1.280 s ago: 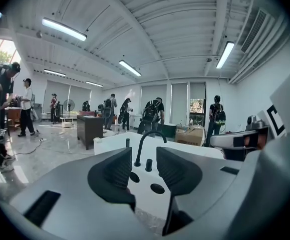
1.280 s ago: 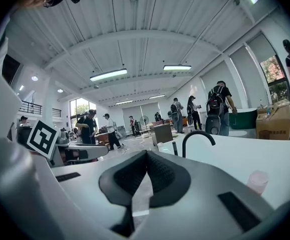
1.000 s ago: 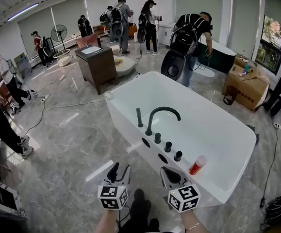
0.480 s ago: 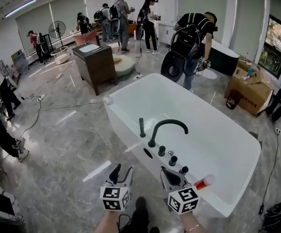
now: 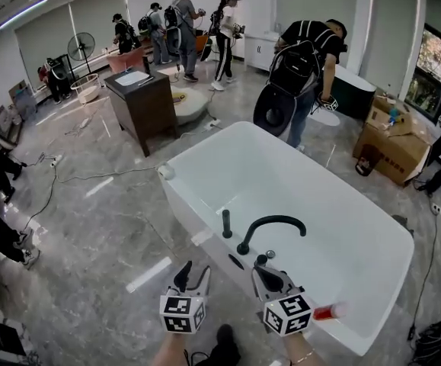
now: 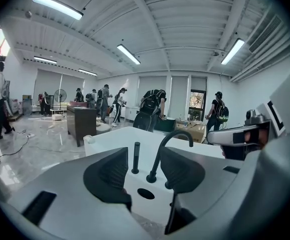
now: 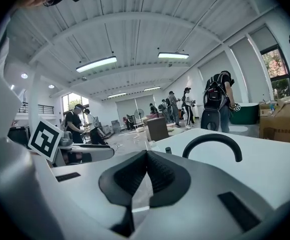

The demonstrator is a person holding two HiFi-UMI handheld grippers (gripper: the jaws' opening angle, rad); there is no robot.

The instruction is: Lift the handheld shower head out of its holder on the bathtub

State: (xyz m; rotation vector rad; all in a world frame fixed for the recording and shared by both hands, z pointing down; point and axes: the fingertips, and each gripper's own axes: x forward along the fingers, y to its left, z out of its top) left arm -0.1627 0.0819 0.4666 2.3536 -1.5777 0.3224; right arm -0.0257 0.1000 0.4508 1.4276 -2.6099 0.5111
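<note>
The handheld shower head [image 5: 226, 223] is a dark upright stick in its holder on the near rim of the white bathtub [image 5: 205, 204]. It stands just left of the black arched faucet [image 5: 270, 228]. My left gripper [image 5: 192, 274] is open and empty, short of the tub's outer wall. In the left gripper view, the shower head [image 6: 135, 157] and faucet [image 6: 173, 143] show between its spread pads [image 6: 107, 176]. My right gripper [image 5: 270, 277] is shut with nothing in it, its pads [image 7: 157, 176] meeting. Beyond them rise the faucet [image 7: 212, 140] and the shower head's top [image 7: 168, 150].
Dark knobs [image 5: 261, 259] and a red bottle [image 5: 327, 312] sit on the tub rim to the faucet's right. A dark cabinet with a basin [image 5: 140, 101] stands behind left, cardboard boxes [image 5: 391, 139] far right. Several people stand beyond the tub; cables [image 5: 91, 175] lie on the floor.
The view has come closer to the tub, so the faucet and shower head now sit lower and nearer both grippers. Both grippers keep their places in view; left stays open, right shut.
</note>
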